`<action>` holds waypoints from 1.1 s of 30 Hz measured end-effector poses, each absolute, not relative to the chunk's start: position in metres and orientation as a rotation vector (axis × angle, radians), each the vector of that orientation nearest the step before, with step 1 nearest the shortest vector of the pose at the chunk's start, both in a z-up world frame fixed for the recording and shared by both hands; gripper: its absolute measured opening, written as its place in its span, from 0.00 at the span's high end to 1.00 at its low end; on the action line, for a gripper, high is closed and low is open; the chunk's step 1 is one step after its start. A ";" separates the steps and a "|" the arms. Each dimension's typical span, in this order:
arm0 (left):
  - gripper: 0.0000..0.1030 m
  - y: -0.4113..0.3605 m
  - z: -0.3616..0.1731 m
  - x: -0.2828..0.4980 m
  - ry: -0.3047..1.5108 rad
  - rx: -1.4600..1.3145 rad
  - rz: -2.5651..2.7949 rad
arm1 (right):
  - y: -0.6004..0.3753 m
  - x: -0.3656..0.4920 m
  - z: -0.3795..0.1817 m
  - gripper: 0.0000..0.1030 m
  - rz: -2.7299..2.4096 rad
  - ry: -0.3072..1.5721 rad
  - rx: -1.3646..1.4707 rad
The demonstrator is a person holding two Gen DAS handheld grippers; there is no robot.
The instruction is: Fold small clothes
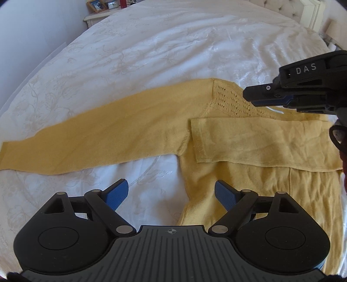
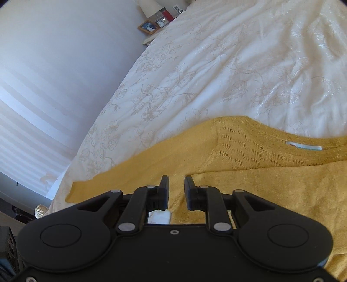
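A yellow knit sweater (image 1: 249,184) lies flat on the white bedspread (image 1: 151,54). One sleeve (image 1: 97,134) stretches out to the left. The other sleeve (image 1: 260,143) is folded across the chest. My left gripper (image 1: 171,191) is open and empty, hovering above the sweater's side edge below the armpit. My right gripper (image 1: 249,95) shows from the side in the left wrist view, above the lace shoulder, holding nothing. In the right wrist view the right gripper (image 2: 176,182) has a narrow gap between its fingers, over the sweater (image 2: 260,191) near the folded sleeve's cuff.
A bedside table (image 1: 99,15) with a picture frame (image 2: 148,27) and a clock stands at the bed's far left corner. A wall (image 2: 54,65) runs along the bed's left side. The headboard (image 1: 308,10) is at the far right.
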State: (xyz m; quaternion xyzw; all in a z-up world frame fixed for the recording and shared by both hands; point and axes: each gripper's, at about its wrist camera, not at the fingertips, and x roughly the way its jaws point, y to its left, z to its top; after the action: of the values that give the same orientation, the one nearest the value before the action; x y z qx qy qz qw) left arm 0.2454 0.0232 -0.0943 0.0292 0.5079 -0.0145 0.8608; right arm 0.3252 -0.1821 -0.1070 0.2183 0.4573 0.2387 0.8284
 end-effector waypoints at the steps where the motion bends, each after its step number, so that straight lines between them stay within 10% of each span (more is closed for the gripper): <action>1: 0.15 0.018 -0.095 0.249 1.060 0.066 -0.039 | -0.193 0.322 -0.106 0.73 0.489 0.964 0.462; 6: 0.15 -0.014 -0.100 0.274 1.029 0.097 -0.073 | -0.253 0.305 -0.113 0.53 0.351 0.961 0.419; 30: 0.13 -0.048 -0.190 0.345 1.191 0.217 -0.044 | -0.450 0.326 -0.205 0.48 -0.014 1.047 0.488; 31: 0.13 -0.048 -0.190 0.344 1.191 0.216 -0.042 | -0.449 0.327 -0.206 0.51 -0.004 1.047 0.510; 33: 0.13 -0.046 -0.187 0.343 1.191 0.213 -0.039 | -0.444 0.328 -0.201 0.89 0.014 1.048 0.505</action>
State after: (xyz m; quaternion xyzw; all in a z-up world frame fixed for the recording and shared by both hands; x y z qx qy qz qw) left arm 0.3426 -0.0462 -0.1874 0.0999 0.5599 -0.0183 0.8223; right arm 0.3282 -0.4438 -0.2011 0.2385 0.4950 0.0065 0.8355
